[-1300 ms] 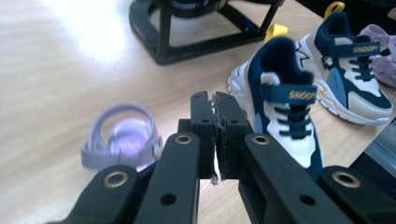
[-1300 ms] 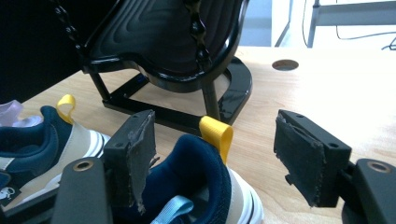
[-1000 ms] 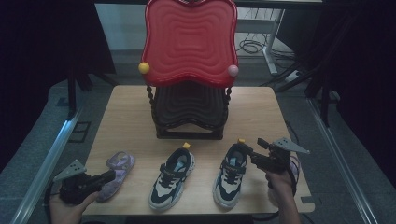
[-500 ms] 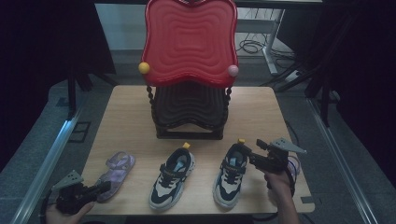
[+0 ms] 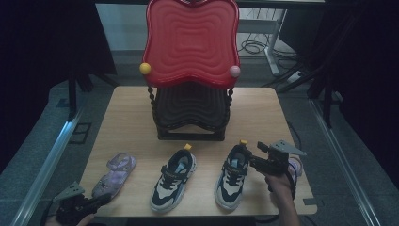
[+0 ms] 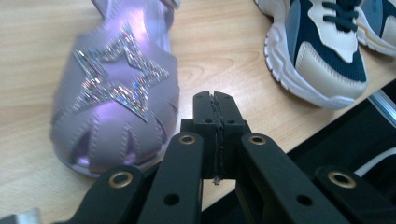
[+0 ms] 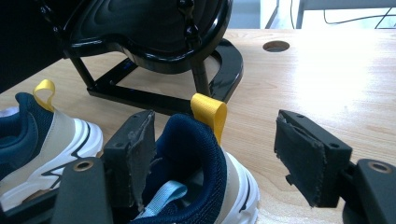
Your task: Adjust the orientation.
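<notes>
Right gripper (image 5: pixel 251 160) at heel of right sneaker (image 5: pixel 233 175), jaws apart.
Jaws straddling the heel collar, one pad inside the shoe, one well clear outside at 3 o'clock. Long axis of sneaker running 12 to 6 o'clock, yellow loop (image 7: pixel 208 112) at 12. Left gripper (image 6: pixel 215 122) together, empty, beside sandal (image 6: pixel 116 100). No readable writing.

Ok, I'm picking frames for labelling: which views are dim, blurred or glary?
High view: dim overall, dark surroundings, shoes still readable. Left gripper view: purple sandal slightly soft, sneaker sharper. Right gripper view: sharp on the sneaker heel, table washed out by glare.
</notes>
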Action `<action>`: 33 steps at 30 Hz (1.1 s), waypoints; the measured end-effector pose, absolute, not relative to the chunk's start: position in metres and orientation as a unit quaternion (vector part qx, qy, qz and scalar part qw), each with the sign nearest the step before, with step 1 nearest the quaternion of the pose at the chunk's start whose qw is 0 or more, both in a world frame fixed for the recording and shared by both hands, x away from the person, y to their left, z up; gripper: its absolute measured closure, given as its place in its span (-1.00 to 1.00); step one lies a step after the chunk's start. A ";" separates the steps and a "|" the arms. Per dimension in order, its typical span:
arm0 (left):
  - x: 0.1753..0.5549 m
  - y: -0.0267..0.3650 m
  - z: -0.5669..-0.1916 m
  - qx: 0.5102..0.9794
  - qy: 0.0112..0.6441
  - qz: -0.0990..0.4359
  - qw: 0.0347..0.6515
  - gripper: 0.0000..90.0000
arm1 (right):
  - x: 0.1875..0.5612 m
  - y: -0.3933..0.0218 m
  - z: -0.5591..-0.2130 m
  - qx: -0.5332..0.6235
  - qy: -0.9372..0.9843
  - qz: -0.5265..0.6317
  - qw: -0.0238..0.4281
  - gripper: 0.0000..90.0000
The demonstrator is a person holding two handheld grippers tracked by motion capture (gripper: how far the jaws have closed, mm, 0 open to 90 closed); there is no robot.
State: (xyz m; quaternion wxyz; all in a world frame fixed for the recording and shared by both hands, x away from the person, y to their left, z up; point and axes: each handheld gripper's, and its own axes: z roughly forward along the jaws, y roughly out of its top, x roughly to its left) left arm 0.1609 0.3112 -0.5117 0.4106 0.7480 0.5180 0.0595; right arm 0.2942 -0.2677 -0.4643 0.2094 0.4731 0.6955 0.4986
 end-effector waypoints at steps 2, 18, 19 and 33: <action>0.161 0.311 -0.516 0.750 0.520 0.055 0.405 0.97 | 0.294 -0.268 -0.464 0.472 0.695 0.500 0.210 -0.34; 0.163 0.304 -0.530 0.776 0.510 0.036 0.369 0.97 | 0.282 -0.278 -0.455 0.488 0.677 0.501 0.229 -0.34; 0.164 0.304 -0.531 0.778 0.508 0.034 0.369 0.97 | 0.281 -0.279 -0.455 0.490 0.675 0.501 0.231 -0.34; 0.173 0.302 -0.533 0.784 0.506 0.040 0.357 0.98 | 0.273 -0.288 -0.453 0.497 0.667 0.500 0.239 -0.34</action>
